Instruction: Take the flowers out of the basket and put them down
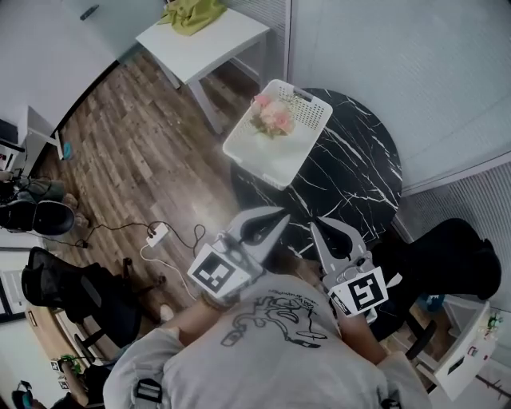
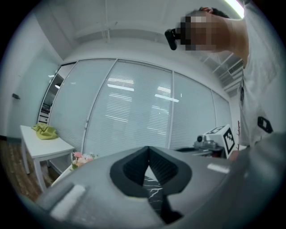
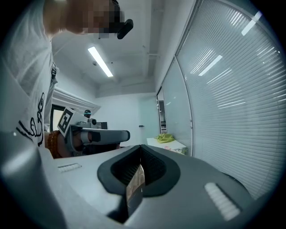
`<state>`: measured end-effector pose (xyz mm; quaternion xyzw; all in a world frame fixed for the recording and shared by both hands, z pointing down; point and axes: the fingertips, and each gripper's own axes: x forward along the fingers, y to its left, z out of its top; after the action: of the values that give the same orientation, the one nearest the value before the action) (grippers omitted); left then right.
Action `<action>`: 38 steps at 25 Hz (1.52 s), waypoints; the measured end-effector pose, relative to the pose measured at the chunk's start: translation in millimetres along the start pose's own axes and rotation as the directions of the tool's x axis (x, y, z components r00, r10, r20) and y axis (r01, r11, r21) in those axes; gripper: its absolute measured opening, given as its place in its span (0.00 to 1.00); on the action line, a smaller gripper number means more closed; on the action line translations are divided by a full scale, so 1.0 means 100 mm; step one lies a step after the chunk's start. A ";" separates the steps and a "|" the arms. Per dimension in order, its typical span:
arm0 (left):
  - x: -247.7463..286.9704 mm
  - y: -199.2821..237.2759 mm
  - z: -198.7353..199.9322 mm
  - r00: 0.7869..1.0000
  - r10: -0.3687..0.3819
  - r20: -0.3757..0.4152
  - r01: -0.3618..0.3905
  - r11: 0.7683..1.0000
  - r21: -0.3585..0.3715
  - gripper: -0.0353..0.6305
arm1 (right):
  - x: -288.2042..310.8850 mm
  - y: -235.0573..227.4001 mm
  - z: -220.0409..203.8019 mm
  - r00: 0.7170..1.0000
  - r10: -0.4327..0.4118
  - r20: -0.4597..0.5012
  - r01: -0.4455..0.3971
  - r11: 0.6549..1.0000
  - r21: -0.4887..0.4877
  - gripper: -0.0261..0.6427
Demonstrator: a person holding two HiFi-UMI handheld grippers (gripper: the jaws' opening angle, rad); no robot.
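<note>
A white basket [image 1: 297, 142] stands on the far left part of a round black marble table [image 1: 359, 160]. Pink flowers [image 1: 271, 117] with green leaves lie in its far end. Both grippers hang close to the person's chest over the table's near edge, well short of the basket. The left gripper [image 1: 279, 217] is shut and holds nothing, and so is the right gripper [image 1: 316, 228]. In the left gripper view the shut left gripper [image 2: 148, 151] points level, with the flowers [image 2: 82, 157] low at the left. The right gripper view shows the shut right gripper [image 3: 140, 151] with nothing in it.
A white side table [image 1: 217, 44] with a yellow-green cloth [image 1: 192, 14] stands beyond the basket. A power strip [image 1: 157, 234] and cables lie on the wood floor at left. Black office chairs [image 1: 68, 291] stand at left and another dark seat [image 1: 447, 256] at right. Glass walls with blinds close the far side.
</note>
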<state>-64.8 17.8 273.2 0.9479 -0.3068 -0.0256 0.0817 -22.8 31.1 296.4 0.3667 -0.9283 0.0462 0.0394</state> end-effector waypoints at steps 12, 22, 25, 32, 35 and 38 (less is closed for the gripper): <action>0.23 1.11 -0.07 0.997 0.027 -0.073 -0.026 1.000 0.012 0.06 | 0.88 -0.57 -0.18 0.997 -0.031 -0.072 0.033 0.999 0.018 0.09; 0.47 1.90 -0.36 0.989 0.009 -0.148 -0.001 0.998 0.056 0.06 | 1.56 -1.04 -0.63 0.983 -0.067 -0.169 0.066 0.998 -0.012 0.17; 0.61 2.05 -0.48 0.983 0.004 -0.183 0.011 0.997 0.080 0.06 | 1.72 -1.17 -0.83 0.976 -0.075 -0.206 0.074 0.997 -0.012 0.22; 0.88 2.47 -0.76 0.965 0.060 -0.254 -0.024 0.989 0.143 0.26 | 2.08 -1.46 -1.33 0.949 -0.085 -0.305 0.081 0.996 -0.029 0.38; 0.99 2.64 -0.96 0.946 0.093 -0.311 -0.040 0.984 0.171 0.52 | 2.23 -1.58 -1.49 0.939 -0.089 -0.331 0.081 0.996 -0.038 0.48; 1.12 2.85 -1.13 0.927 0.133 -0.351 -0.061 0.976 0.208 0.70 | 2.39 -1.70 -1.61 0.930 -0.085 -0.358 0.072 0.996 -0.050 0.58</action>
<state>-127.9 -259.6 433.1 0.9233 -0.3340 0.1838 0.0456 -74.1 -235.4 491.8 0.3882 -0.8907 0.0941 0.2171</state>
